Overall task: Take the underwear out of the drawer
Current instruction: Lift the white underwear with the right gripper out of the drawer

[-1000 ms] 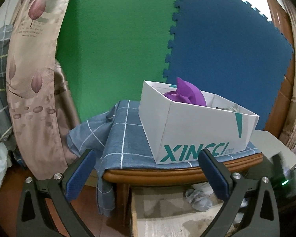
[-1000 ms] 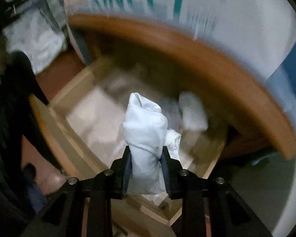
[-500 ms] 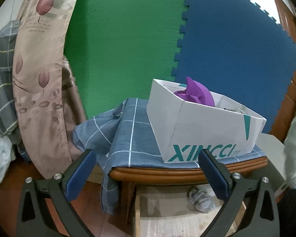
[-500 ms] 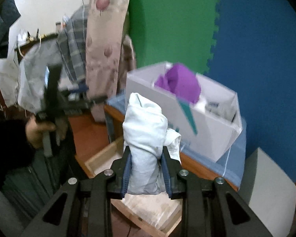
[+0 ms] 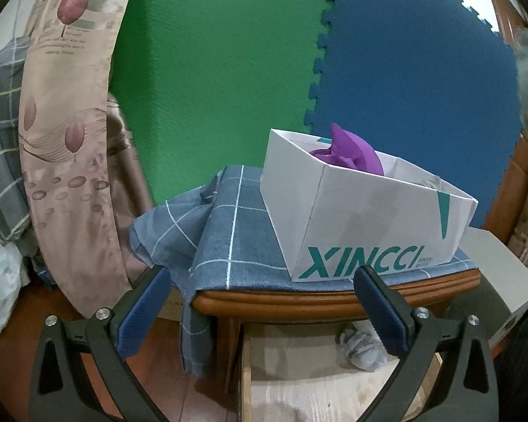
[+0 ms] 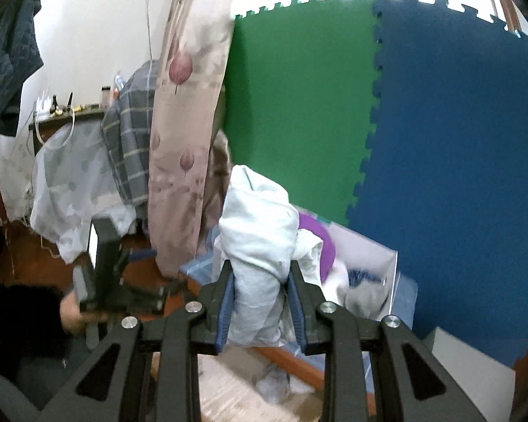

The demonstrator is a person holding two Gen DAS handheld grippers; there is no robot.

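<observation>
Underwear point(image 6: 260, 235), a pale rolled bundle, sits pinched between the nearly closed pads of the right gripper point(image 6: 261, 281), held up in the air in front of the white box point(image 6: 373, 256) and clear of the open drawer point(image 5: 299, 379) below, so the garment seems already out. The left gripper point(image 5: 264, 302) hangs empty with its jaws spread wide, aimed at the cloth-covered table point(image 5: 334, 297) above the drawer, likely just waiting. Another crumpled garment point(image 5: 360, 348) lies in the drawer.
</observation>
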